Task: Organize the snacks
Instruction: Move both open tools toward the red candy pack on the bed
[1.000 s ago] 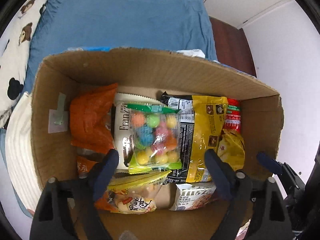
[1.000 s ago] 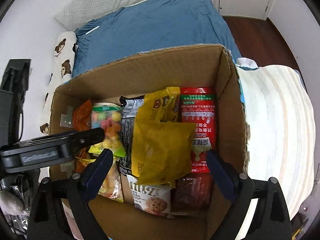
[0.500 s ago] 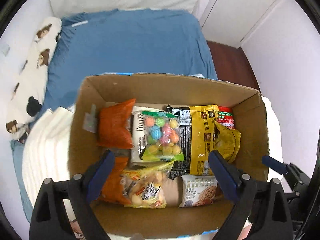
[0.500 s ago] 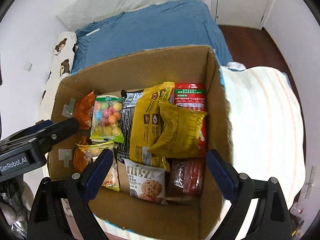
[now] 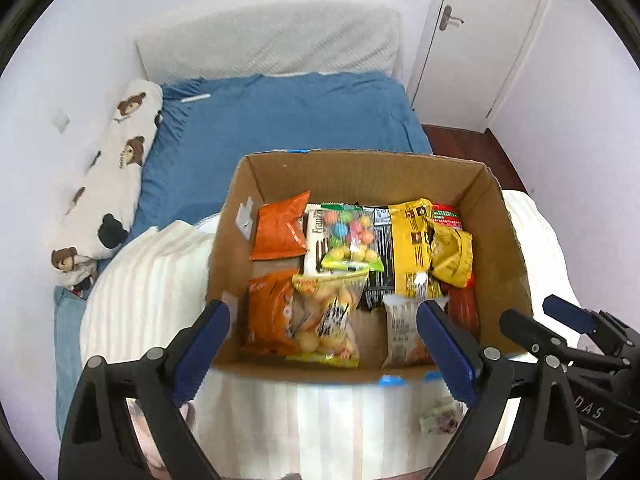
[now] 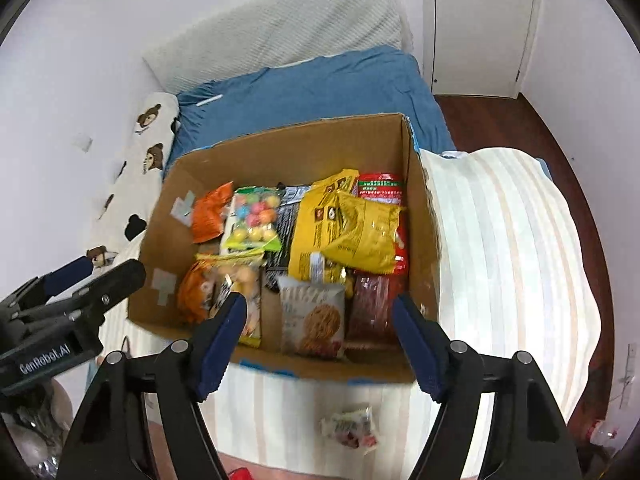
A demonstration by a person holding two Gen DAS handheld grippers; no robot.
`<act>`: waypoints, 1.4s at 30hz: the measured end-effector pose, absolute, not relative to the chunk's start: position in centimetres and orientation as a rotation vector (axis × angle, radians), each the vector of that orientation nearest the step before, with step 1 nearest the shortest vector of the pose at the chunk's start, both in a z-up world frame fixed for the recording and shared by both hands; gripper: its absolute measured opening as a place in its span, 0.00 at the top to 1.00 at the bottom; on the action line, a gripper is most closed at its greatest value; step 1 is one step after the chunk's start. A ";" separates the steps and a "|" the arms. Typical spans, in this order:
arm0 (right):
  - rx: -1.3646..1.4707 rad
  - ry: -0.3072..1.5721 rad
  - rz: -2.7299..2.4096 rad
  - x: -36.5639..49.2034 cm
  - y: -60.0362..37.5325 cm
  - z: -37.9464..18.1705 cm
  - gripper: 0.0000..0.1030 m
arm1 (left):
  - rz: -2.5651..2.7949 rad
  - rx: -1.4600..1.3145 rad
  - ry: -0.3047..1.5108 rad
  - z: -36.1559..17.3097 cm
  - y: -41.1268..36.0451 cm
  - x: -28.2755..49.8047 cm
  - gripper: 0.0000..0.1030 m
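An open cardboard box [image 5: 360,160] [image 6: 280,148] sits on a striped blanket, packed with snacks. Among them are an orange bag [image 5: 280,232], a bag of coloured candy balls [image 5: 348,236] [image 6: 252,216], a yellow bag [image 5: 412,248] [image 6: 344,228], a red pack [image 6: 380,186] and a cookie pack [image 6: 316,316]. A small wrapped snack [image 6: 350,426] [image 5: 440,420] lies loose on the blanket in front of the box. My left gripper [image 5: 322,316] hovers open above the box's near edge, holding nothing. My right gripper [image 6: 320,306] is above the near edge too, its jaws closing with nothing gripped.
The white striped blanket [image 6: 500,240] covers the near end of a bed with a blue sheet [image 5: 280,120]. A bear-print pillow [image 5: 112,168] lies along the left wall. A white door [image 5: 480,40] and dark wooden floor [image 6: 500,120] are at the right.
Both grippers have risen and pulled back from inside the box, so the whole box and room now show. The right jaws have narrowed. The loose wrapped snack has come into view.
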State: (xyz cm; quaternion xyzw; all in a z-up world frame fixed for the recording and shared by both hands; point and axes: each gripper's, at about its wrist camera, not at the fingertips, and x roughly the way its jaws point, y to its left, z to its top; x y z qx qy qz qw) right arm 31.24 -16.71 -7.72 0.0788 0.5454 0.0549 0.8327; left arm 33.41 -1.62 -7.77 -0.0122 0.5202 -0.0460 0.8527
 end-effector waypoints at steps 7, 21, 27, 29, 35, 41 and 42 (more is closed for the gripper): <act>0.162 1.092 0.135 26.3 -16.7 -5.4 0.25 | -0.081 -0.050 1.010 -5.6 -1.0 27.9 0.07; 0.239 1.147 0.199 15.3 -17.6 -8.3 0.25 | -0.003 -0.133 1.045 -9.5 1.5 16.4 0.07; 0.288 1.281 0.194 13.2 -18.0 -13.9 0.25 | 0.012 -0.205 1.256 -16.7 2.5 12.8 0.07; 0.295 1.307 0.190 12.6 -18.1 -15.2 0.25 | 0.011 -0.224 1.311 -18.5 2.7 11.9 0.07; 0.295 1.359 0.173 11.9 -18.3 -17.9 0.25 | -0.013 -0.294 1.501 -25.0 1.6 10.8 0.07; 0.275 1.374 0.151 12.5 -18.4 -19.1 0.25 | -0.009 -0.291 1.561 -28.8 0.1 11.3 0.25; 0.279 1.374 0.144 12.7 -18.6 -19.3 0.25 | -0.008 -0.280 1.568 -29.2 -0.2 11.4 0.45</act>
